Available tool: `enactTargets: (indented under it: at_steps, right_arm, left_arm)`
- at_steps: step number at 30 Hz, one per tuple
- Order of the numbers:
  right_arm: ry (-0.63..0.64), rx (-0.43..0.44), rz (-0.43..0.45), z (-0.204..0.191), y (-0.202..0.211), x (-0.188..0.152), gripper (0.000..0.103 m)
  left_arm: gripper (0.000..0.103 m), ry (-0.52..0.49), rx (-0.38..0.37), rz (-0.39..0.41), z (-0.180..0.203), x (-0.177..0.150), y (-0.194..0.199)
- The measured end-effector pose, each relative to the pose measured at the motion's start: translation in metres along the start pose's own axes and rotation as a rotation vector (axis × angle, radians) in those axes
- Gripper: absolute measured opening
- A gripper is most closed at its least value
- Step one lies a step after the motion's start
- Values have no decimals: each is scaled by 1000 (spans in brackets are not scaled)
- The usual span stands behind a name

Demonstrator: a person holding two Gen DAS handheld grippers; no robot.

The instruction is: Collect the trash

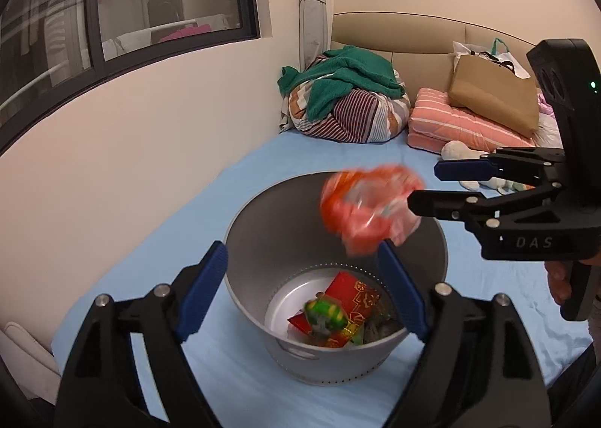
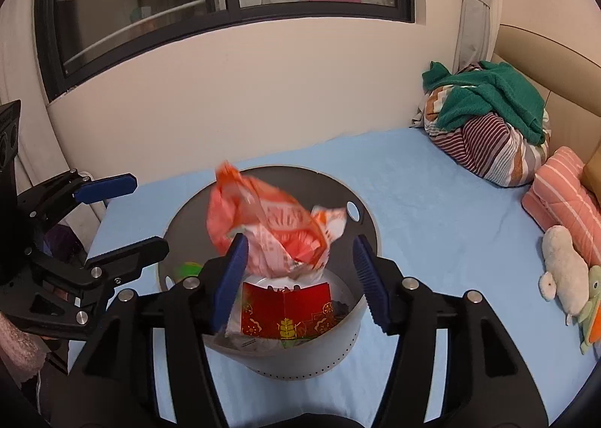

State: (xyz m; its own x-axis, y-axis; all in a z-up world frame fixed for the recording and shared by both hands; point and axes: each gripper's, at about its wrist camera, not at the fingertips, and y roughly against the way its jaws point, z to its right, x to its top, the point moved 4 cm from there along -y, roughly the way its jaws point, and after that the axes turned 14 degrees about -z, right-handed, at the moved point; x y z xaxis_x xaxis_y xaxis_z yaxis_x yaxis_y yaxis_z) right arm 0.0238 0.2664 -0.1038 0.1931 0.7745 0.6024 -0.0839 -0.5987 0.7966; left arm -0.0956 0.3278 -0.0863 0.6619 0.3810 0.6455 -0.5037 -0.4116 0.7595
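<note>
A: Where is the orange wrapper (image 2: 270,229)?
B: In the air, blurred, above the grey bin (image 1: 263,232) on the blue bed sheet (image 2: 432,195); nothing grips it.
A: And the tools?
B: The right gripper (image 2: 298,277) is spread wide; the left gripper (image 1: 304,292) is spread too; a red packet (image 2: 287,311) lies in the bin.

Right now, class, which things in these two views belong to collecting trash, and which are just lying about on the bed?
Belongs to the job:
orange wrapper, in mid-air over the bin
grey bin
red packet inside the bin
green wrapper inside the bin

Just lying about:
green towel
striped bundle
pink folded blanket
brown bag
plush toy
</note>
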Motion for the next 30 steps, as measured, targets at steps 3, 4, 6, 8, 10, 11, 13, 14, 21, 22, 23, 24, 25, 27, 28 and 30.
enactTargets:
  at_steps: [3,4,6,8,10,11,13,14,21,22,23,24,25,27,28,30]
  right_arm:
    - [-8,-2,-14,2,-5,-3,56]
    - [-13,-2,-18,5,-6,-4,56]
    - [-26,-3,-23,8,-6,-8,56]
    - [-34,-2,-24,10,-6,-9,56]
    - [-40,-3,-25,11,-5,-11,56]
    - [-43,-2,-25,11,-3,-13,56]
    - [-46,-2,-26,9,-1,-16,56]
    - [-47,-6,-25,8,0,-19,56]
    - [-89,-55,-3,15,16,-42,62]
    - [-101,-62,0,18,19,-46,62]
    - [-117,-69,4,22,22,-51,62]
    - [-132,-78,8,26,25,-55,62]
    - [-148,-86,13,30,28,-60,63]
    - [-192,-103,24,40,36,-73,65]
    - [-212,-114,28,46,40,-78,65]
    - [-256,-151,37,59,50,-94,65]
  left_arm:
    - [82,6,4,-6,-2,-2,-4]
    - [82,5,5,-8,-2,-3,-3]
    - [82,2,7,-10,-3,-6,-2]
    - [82,1,12,-9,-3,-7,0]
    - [82,-1,17,-8,-2,-9,3]
    - [82,-2,21,-9,-1,-9,2]
    - [82,-1,28,-13,0,-9,2]
    - [82,1,33,-16,1,-10,2]
    - [82,26,23,-41,12,-12,1]
    - [82,26,17,-41,15,-12,2]
    - [82,23,13,-40,19,-13,2]
    - [82,15,9,-38,23,-13,3]
    - [82,8,6,-36,28,-13,3]
    - [82,-13,-5,-30,39,-13,5]
    - [82,-22,-12,-27,44,-13,6]
    - [82,-50,-30,-20,59,-12,7]
